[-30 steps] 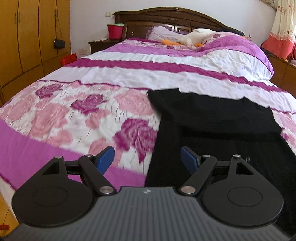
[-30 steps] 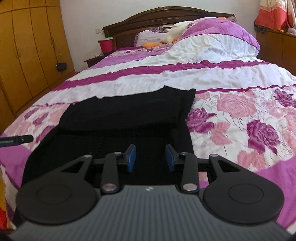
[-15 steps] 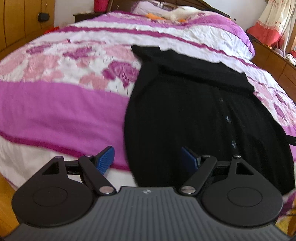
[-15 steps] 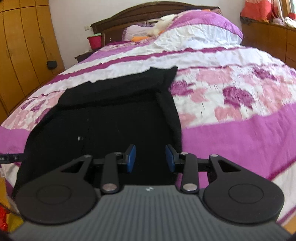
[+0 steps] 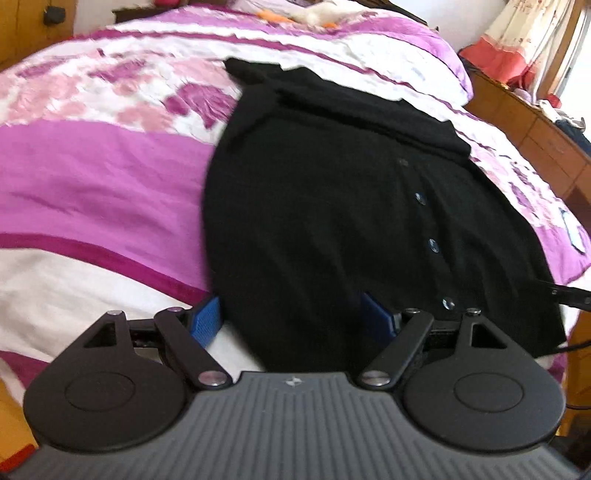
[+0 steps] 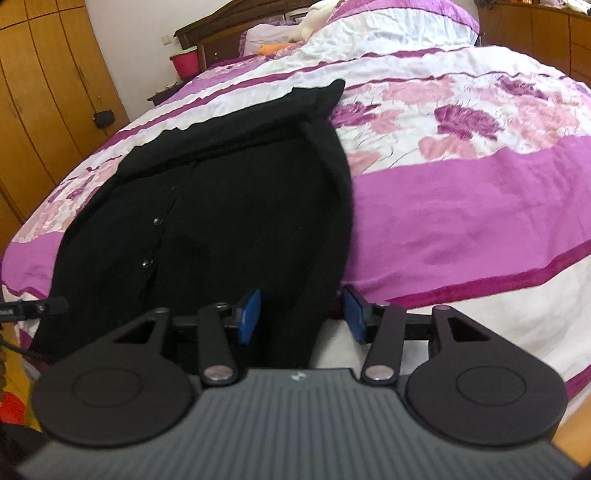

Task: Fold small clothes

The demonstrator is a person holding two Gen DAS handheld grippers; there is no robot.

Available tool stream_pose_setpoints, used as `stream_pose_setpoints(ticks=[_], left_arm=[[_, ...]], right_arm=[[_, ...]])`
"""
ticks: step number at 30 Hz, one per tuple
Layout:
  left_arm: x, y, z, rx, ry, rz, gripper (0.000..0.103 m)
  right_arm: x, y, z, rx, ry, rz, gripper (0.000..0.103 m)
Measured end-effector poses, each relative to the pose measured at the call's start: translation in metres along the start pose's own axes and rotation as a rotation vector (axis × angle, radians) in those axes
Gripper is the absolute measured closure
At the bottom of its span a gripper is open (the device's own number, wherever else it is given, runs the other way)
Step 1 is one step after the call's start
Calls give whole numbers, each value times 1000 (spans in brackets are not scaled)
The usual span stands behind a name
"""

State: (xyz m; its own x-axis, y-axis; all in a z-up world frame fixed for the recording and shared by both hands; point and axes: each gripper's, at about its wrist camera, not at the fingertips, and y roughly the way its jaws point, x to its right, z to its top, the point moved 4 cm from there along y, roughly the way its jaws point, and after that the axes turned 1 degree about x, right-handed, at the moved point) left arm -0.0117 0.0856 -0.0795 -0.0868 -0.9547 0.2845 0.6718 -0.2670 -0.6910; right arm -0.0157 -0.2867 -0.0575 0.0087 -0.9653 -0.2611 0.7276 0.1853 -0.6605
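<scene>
A black buttoned cardigan (image 5: 332, 206) lies flat on the bed, its far part folded over, its near hem at the bed's foot edge. It also shows in the right wrist view (image 6: 229, 206). My left gripper (image 5: 291, 319) is open, its blue pads straddling the hem's left corner. My right gripper (image 6: 301, 314) is open, its blue pads either side of the hem's right corner. Neither holds the cloth. The tip of the other gripper shows at the right edge of the left view (image 5: 569, 295) and the left edge of the right view (image 6: 33, 308).
The bed has a purple, white and pink flowered cover (image 5: 92, 177). Pillows and a soft toy (image 6: 310, 26) lie at the headboard. Wooden wardrobes (image 6: 48, 92) stand on the left, a nightstand with a red bin (image 6: 184, 62) beside them, a wooden dresser (image 5: 535, 125) on the right.
Both grippers have pulled back and dropped from over the garment to its near hem at the foot of the bed. The right jaws have opened wider.
</scene>
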Motion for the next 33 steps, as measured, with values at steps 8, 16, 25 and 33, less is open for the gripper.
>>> stream_pose_setpoints(ticks=[8,16,25,33], left_arm=[[8,7,-6,-2,39,0,21],[11,9,-9,-12,29,-46,23],[12,15,-15,-14,20,-33,33],[13,19,-15,-19,20,-37,49]], right_arm=[[-7,1,-11,-24,-16,62,50],[1,1,-14,-16,30,103,53],[-2,-1,-21,-8,-22,121,52],[-4,-1,-28,44,-48,128,66]])
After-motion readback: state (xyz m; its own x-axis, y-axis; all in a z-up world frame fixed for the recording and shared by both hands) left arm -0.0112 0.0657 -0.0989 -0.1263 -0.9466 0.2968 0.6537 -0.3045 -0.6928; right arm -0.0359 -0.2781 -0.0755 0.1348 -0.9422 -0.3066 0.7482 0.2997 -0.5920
